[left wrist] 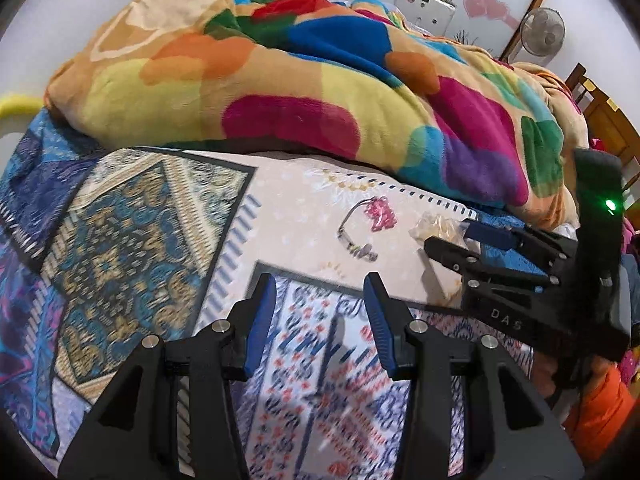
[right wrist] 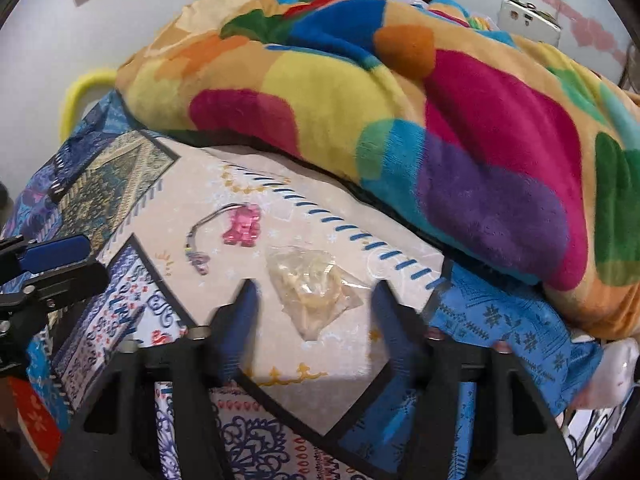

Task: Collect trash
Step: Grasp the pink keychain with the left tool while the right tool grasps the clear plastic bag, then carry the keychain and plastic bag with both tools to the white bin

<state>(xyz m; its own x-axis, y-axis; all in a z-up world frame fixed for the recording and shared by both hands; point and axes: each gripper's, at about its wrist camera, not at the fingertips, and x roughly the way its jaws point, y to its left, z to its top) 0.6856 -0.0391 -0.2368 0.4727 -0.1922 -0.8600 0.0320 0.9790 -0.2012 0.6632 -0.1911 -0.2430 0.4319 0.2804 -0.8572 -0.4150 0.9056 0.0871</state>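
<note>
Crinkled clear plastic, a small bag (right wrist: pixel 316 284) with pale yellowish scraps inside, lies on the cream patch of the patterned bedspread (right wrist: pixel 304 360) in the lower middle of the right wrist view, just beyond and between the two blue-padded fingers of the right tongs (right wrist: pixel 316 320). Those fingers stand apart on either side of the bag's near corner, and their pads do not press on it. In the left wrist view the same bag (left wrist: pixel 438 228) shows at the right of the frame, with the right tongs (left wrist: pixel 460 236) reaching in from the right edge to its side. The left tongs (left wrist: pixel 320 320) hang open over the blue-and-red printed patch at the lower middle of that view, with nothing between the pads. To the left of the bag, a little apart from it, lies a pink charm on a thin cord (right wrist: pixel 240 226). A thick fleece blanket (right wrist: pixel 400 100) in bright coloured blotches is heaped across the upper half of both views.
</note>
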